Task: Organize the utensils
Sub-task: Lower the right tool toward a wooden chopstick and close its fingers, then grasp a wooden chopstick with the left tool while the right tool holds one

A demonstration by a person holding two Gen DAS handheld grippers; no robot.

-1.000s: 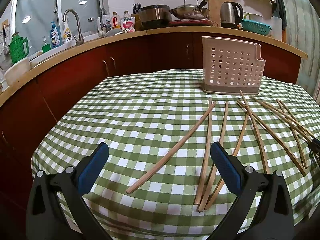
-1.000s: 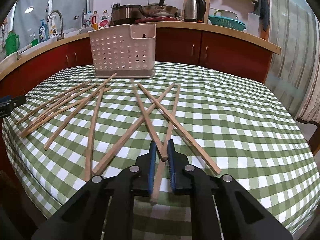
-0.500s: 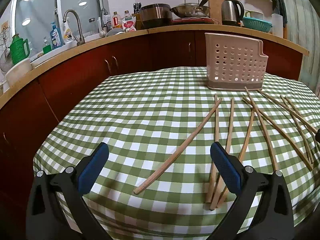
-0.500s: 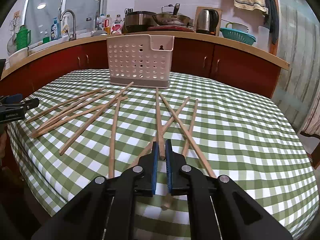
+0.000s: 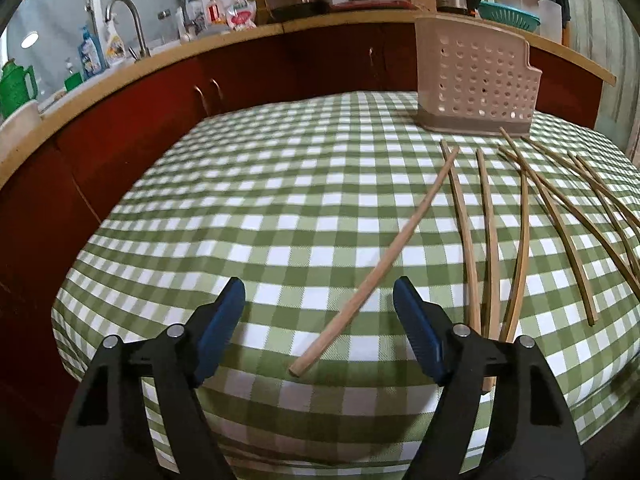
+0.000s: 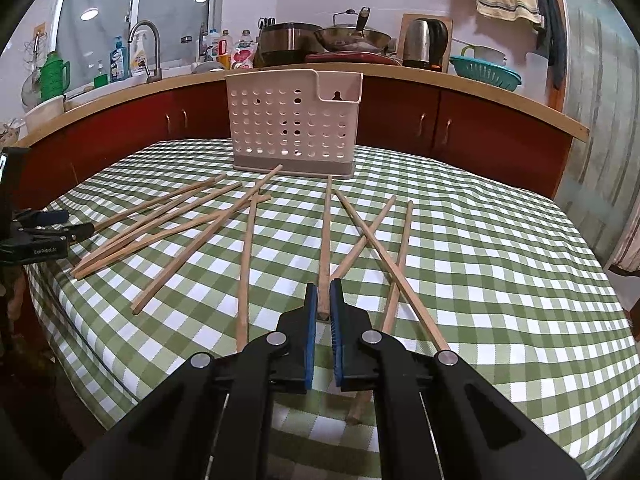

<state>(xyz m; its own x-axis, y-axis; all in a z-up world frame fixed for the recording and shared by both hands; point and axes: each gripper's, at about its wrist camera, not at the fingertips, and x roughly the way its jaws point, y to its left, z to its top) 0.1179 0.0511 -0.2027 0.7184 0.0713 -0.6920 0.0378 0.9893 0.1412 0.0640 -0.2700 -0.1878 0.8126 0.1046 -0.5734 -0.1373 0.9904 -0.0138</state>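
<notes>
A perforated beige utensil holder stands at the far side of the green checked table. Several wooden chopsticks lie scattered in front of it. My left gripper straddles the near end of the leftmost chopstick. Its jaws are closing and the blue pads are still clear of the wood. My right gripper is shut on the near end of another chopstick, which points toward the holder. The left gripper also shows at the left edge of the right wrist view.
A curved kitchen counter with red cabinets wraps behind the table, carrying a sink tap, bottles, pots and a kettle. Loose chopsticks cross each other over the middle of the cloth. The table edge drops off near both grippers.
My left gripper came down and forward over the leftmost chopstick, and its jaws narrowed around it. The right gripper kept its grip, and its chopstick swung to point at the holder.
</notes>
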